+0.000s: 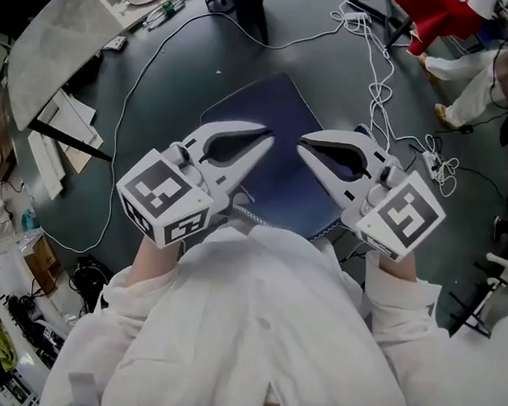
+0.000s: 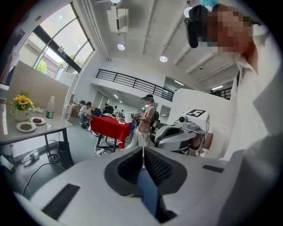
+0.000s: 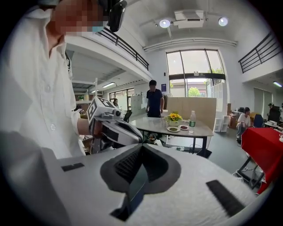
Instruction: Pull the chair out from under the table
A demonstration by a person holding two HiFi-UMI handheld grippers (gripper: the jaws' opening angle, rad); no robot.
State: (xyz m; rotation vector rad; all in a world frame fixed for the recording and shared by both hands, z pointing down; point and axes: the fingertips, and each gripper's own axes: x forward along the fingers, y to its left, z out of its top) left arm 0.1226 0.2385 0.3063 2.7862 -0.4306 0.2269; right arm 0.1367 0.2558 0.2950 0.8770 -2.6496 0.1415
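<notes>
Left gripper view shows the left gripper [image 2: 143, 152] with its fingers [image 2: 126, 170] pressed together. The ribbed dark pads meet along a single line and nothing is caught between them. Through the slot under the pads a strip of the blue chair [image 2: 148, 192] is visible.

In the right gripper view the right gripper [image 3: 141, 148] stands the same way, with its fingers [image 3: 126, 165] together and empty.

In the head view the two closed tips point inward at each other, near but not touching, and both are over the chair's seat [image 1: 278, 121]. The left tip [image 1: 266, 140] lies over the left half of the seat and the right tip [image 1: 300, 145] over the right half. Whether either tip touches the cushion cannot be told. The near edge of the seat, with its pale stitching, runs just under the left gripper's body and the person's white sleeve [image 1: 142, 294].

The chair stands on the dark floor [image 1: 177, 69], well apart from the grey worktop [image 1: 56, 42] at the upper left, and no part of it is under the worktop. White cables [image 1: 381, 85] trail across the floor beyond the chair's right corner.

The right gripper view shows the worktop from the side, carrying yellow flowers [image 3: 174, 117], a bottle [image 3: 192, 119] and a plate [image 3: 173, 129]. A red-covered table [image 3: 265, 137] stands further off to the right.
</notes>
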